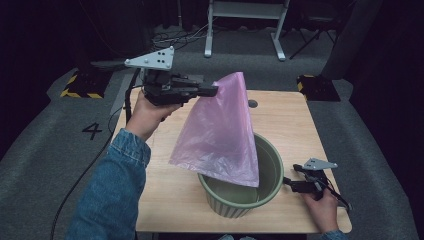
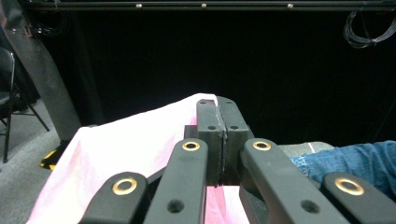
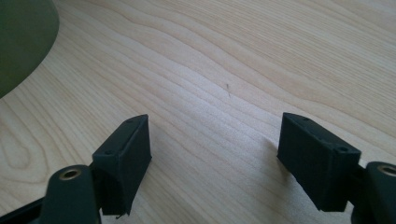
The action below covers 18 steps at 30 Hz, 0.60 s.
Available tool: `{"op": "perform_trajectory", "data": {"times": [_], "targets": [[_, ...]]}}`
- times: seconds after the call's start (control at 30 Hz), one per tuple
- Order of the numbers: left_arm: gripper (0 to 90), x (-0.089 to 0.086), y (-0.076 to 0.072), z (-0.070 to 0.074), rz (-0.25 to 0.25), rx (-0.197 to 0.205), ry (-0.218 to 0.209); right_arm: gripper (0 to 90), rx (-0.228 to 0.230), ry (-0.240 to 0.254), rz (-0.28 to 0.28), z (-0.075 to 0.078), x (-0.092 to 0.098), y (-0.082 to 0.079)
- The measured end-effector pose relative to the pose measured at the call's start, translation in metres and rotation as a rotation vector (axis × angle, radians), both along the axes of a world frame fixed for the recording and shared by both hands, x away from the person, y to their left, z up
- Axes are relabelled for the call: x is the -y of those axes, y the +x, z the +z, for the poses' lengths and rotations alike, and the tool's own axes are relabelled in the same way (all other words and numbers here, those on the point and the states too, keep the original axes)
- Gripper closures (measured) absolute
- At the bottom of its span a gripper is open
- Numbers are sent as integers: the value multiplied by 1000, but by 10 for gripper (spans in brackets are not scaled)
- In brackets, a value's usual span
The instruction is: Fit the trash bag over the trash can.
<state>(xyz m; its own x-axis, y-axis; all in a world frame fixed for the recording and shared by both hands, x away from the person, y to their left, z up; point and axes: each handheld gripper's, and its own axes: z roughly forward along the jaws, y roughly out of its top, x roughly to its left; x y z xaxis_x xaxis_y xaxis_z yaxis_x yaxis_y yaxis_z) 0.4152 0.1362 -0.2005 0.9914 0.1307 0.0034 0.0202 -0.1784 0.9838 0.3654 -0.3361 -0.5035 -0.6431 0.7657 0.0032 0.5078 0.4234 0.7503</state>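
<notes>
Pink bag up, bin waiting

We've got the thin, translucent pink plastic bag (image 1: 220, 135) pinched at its top corner in our left gripper (image 1: 212, 90), jaws clamped tight on the film, holding it high over the light wooden table (image 1: 165, 200). Its lower edge dips inside the ribbed, round olive-green plastic bin (image 1: 235, 202) near the front of the table. Our right gripper (image 1: 289, 183) waits low beside the bin's rim, jaws spread wide and empty. By our reckoning the lining has barely begun: the bag's mouth needs opening and folding over the rim.
</notes>
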Motion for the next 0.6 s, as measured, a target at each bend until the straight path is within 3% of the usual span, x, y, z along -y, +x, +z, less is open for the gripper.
{"op": "perform_trajectory", "data": {"times": [0.3, 0.6], "targets": [[894, 33, 6, -10, -5, 20, 34, 253, 3, -3, 13, 0, 0, 0], [893, 48, 8, -35, -17, 9, 47, 253, 3, -2, 17, 0, 0, 0]]}}
